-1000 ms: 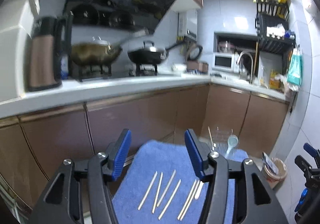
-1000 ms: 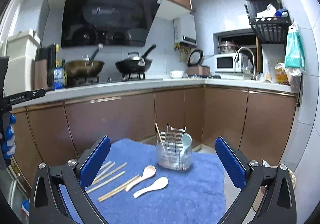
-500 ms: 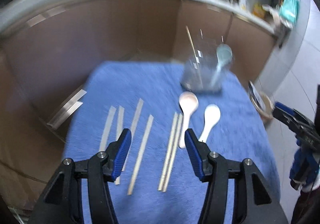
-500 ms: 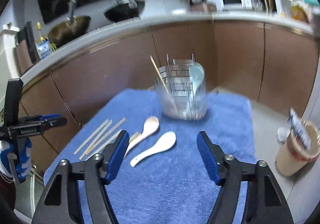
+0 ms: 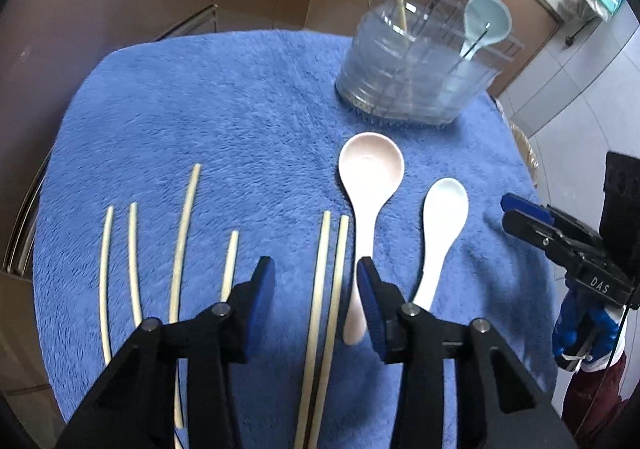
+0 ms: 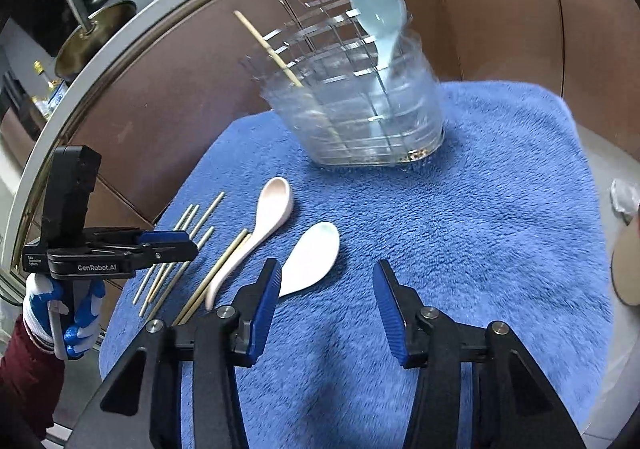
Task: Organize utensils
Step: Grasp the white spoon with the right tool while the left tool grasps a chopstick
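**Here: both jaws closing over loose utensils on the blue-towelled bench**

Here the pair of chopsticks lies side by side, touching, near the front edge of the bench, which is covered by a fluffy blue towel. The left gripper hangs over them: its jaws are closing, with the pair running up between them, but the blue pads do not press on the sticks. Just right of the pair lies the pink spoon, bowl toward the back edge, its handle passing behind the right-hand pad. Beside that, apart from it, rests the white spoon. Toward the bench's left edge lie four more single chopsticks, spread in a loose row.

The right gripper hovers over the towel near the front edge. Its jaws are closing too, with only bare towel between them; the white spoon's bowl sits just beyond the left pad, whose tip overlaps its handle end.

Near the back edge stands a clear plastic holder with a wire rack inside. It holds a pale blue spoon, bowl up, and one chopstick leaning toward the left.

Behind the bench run brown cabinet fronts under a white counter edge, with pans above on a stove. A gloved hand with a dark red sleeve holds the left gripper.
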`<state>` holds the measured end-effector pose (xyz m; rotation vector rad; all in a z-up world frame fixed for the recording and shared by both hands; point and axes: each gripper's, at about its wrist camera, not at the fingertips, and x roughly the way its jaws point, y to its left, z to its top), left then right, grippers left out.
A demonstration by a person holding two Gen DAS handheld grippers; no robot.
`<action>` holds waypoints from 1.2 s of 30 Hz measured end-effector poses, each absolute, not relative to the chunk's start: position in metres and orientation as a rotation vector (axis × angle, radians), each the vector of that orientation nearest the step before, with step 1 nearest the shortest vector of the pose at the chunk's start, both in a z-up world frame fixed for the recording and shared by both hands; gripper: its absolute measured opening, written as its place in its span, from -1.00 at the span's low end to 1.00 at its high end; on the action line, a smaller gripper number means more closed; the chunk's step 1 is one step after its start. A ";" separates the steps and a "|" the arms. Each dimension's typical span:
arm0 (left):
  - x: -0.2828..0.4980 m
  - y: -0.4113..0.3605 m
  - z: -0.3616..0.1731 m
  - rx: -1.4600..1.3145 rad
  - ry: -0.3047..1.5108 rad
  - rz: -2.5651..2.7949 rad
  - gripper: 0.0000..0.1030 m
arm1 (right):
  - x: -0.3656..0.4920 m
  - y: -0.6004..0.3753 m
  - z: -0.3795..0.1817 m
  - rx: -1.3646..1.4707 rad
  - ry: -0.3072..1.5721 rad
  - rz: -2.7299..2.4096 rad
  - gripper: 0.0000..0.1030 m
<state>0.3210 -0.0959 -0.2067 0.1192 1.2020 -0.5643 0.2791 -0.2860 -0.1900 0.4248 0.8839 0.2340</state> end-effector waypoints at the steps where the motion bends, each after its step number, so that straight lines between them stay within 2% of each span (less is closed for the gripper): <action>1: 0.324 -0.099 -0.209 0.132 1.211 -0.568 -0.32 | 0.282 -0.287 -0.193 0.429 0.890 0.240 -0.08; 6: 0.330 -0.113 -0.218 0.202 1.236 -0.576 -0.51 | 0.295 -0.283 -0.202 0.424 0.921 0.266 -0.11; 17: 0.337 -0.138 -0.238 0.331 1.244 -0.577 -0.65 | 0.306 -0.273 -0.211 0.406 0.959 0.296 -0.16; 28: 0.341 -0.169 -0.247 0.430 1.228 -0.566 -0.68 | 0.330 -0.269 -0.220 0.408 1.010 0.342 -0.56; 32: 0.333 -0.171 -0.246 0.411 1.209 -0.562 -0.89 | 0.335 -0.265 -0.223 0.406 1.024 0.363 -0.79; 36: 0.326 -0.171 -0.241 0.373 1.163 -0.558 -0.90 | 0.335 -0.256 -0.225 0.402 1.022 0.366 -0.84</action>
